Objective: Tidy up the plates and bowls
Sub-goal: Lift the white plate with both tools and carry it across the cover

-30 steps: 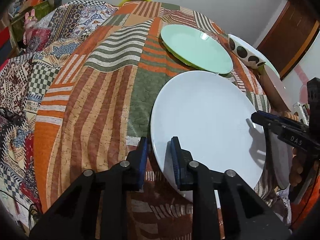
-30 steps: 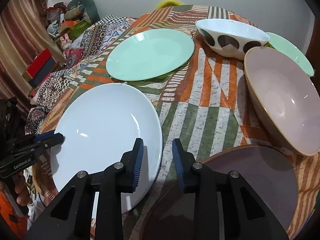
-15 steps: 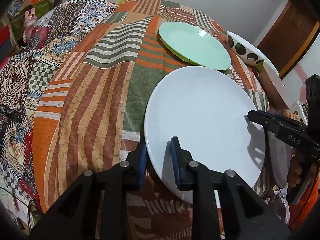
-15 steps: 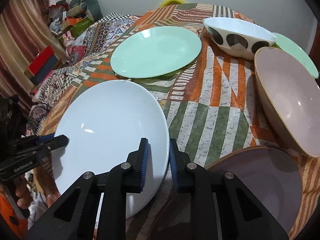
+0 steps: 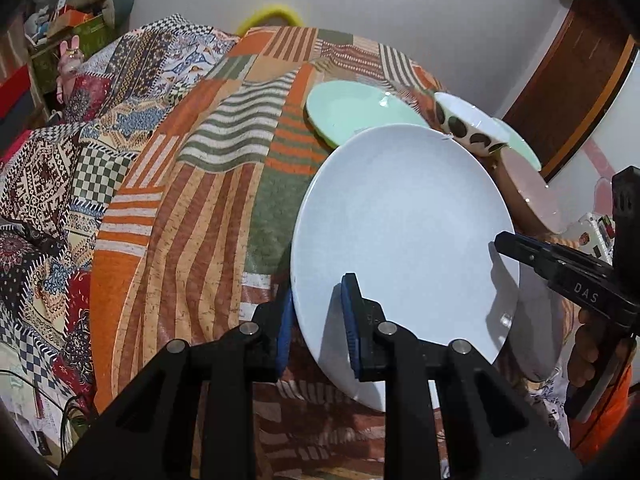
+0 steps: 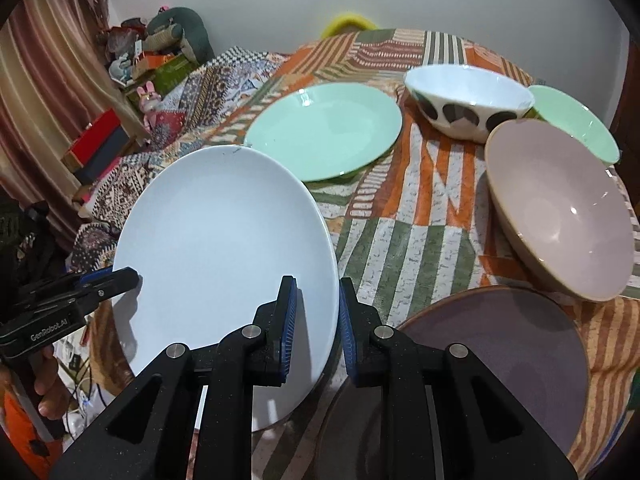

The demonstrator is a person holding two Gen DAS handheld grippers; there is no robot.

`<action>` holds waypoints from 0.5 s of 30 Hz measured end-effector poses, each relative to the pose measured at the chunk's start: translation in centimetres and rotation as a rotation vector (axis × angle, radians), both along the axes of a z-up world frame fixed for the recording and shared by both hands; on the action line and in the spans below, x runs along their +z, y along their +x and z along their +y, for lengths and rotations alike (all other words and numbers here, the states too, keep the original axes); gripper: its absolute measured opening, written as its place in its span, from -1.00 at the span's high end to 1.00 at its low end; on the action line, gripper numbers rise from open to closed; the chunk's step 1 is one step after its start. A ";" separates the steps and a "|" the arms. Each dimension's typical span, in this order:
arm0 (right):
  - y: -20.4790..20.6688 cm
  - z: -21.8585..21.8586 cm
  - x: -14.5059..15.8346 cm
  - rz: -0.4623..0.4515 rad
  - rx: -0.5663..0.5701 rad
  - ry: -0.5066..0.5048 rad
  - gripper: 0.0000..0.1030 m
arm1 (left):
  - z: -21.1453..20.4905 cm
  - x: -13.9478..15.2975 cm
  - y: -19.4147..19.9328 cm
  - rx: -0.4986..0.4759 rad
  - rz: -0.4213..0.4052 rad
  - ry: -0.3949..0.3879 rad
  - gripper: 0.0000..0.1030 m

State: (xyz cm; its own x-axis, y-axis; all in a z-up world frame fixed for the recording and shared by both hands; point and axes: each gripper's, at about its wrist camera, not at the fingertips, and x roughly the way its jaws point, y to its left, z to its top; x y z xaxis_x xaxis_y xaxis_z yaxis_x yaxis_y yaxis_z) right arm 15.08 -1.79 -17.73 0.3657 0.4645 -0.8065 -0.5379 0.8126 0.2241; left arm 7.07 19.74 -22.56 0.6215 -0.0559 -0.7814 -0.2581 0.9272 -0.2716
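Lifted off the patchwork cloth [image 6: 416, 208] since a second ago, the white plate [image 6: 224, 240] hangs pinched at opposite rims by the left gripper [image 5: 318, 320] and right gripper [image 6: 316, 316], while the green plate [image 6: 324, 136], bowls and other dishes lie unstacked.

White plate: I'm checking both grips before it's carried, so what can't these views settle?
- Left wrist: the white plate hides the cloth below, so lift height is unclear; its near rim is hidden by the left gripper.
- Right wrist: the right gripper covers its near rim; pad contact is unclear.
- Second green plate: half hidden behind both bowls.
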 end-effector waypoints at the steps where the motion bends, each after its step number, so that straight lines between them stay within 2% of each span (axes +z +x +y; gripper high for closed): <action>1: -0.1 -0.3 0.3 -0.005 -0.004 0.007 0.63 | -0.3 0.3 -0.1 -0.003 -0.004 0.004 0.56; 15: -1.9 -4.8 3.0 -0.059 -0.077 0.057 0.63 | -5.6 4.3 -0.4 -0.076 -0.064 0.045 0.56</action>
